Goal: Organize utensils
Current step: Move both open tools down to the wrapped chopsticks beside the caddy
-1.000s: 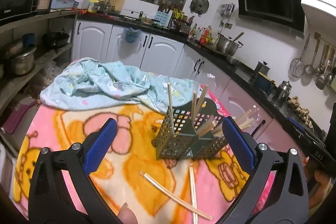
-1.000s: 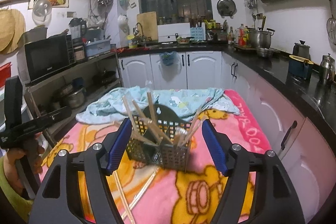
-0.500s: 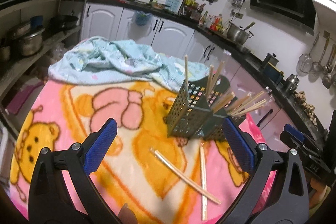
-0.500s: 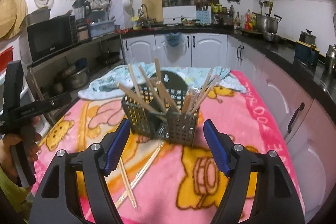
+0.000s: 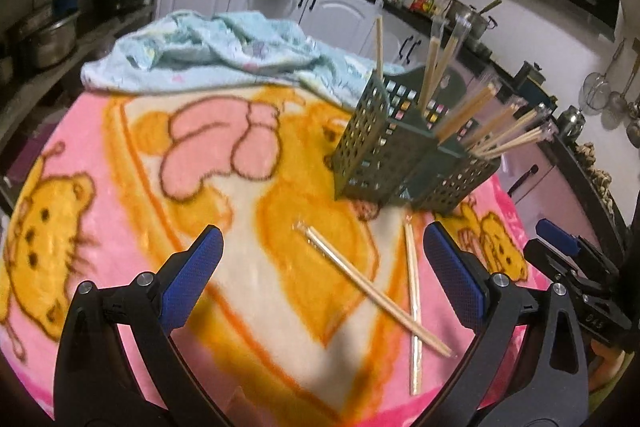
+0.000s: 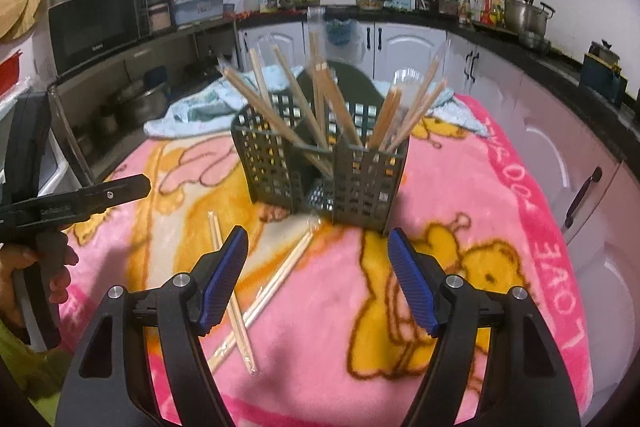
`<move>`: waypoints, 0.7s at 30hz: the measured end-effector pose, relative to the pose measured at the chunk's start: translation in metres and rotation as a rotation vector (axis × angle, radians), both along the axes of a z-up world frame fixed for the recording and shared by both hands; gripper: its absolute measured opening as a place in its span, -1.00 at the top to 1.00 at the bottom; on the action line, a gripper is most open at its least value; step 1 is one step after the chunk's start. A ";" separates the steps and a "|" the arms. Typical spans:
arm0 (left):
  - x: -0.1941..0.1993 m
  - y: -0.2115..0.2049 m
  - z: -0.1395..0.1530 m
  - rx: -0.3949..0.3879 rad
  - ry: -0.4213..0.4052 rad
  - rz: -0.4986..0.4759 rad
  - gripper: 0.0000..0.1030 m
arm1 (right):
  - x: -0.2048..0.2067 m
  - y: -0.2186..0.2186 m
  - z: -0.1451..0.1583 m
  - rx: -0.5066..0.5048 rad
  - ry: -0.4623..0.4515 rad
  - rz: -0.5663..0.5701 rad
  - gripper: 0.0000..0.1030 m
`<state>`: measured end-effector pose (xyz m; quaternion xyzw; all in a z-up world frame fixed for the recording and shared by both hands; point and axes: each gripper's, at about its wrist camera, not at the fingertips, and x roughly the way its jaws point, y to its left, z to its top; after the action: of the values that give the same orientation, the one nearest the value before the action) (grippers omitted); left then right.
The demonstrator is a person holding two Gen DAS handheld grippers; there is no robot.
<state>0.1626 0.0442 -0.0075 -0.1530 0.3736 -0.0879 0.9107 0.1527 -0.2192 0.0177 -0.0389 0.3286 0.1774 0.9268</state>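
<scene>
One dark green perforated caddy point(image 5: 396, 155) stands upright on the pink cartoon blanket point(image 5: 120, 187) that covers the bench, right of centre in the left wrist view and at the middle of the right wrist view. It has several compartments, each with wrapped wooden chopsticks in the caddy point(image 6: 304, 107) leaning outward; roughly a dozen sticks show, though the exact count cannot be told because they overlap. Two wrapped chopstick pairs point(image 5: 372, 291) lie loose on the blanket in front of the caddy, crossing each other near their lower ends in the left wrist view; in the right wrist view the same two lie at lower left of centre, crossed. One crumpled light blue cloth point(image 5: 224, 47) lies at the far end of the bench, behind the caddy.

The left claw point(image 5: 320, 275) is spread wide, its blue pads apart with nothing between them but the blanket and loose chopsticks below; whether it touches them cannot be told. The right claw point(image 6: 318, 281) is also spread wide and holds nothing, its pads framing the blanket just in front of the caddy, clear of it.
</scene>
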 end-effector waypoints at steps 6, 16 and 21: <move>0.009 -0.003 -0.020 -0.039 0.065 -0.023 -0.79 | 0.011 0.005 -0.018 0.001 0.058 0.006 -0.35; 0.027 -0.009 -0.054 -0.185 0.212 -0.075 -0.21 | 0.034 0.020 -0.043 0.000 0.149 0.030 0.10; 0.039 -0.013 -0.062 -0.206 0.249 -0.081 0.05 | 0.047 0.030 -0.058 0.001 0.203 0.043 0.28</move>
<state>0.2015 0.0310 -0.0698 -0.2403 0.4785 -0.1427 0.8324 0.2001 -0.1894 -0.0407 -0.0275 0.4197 0.2004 0.8848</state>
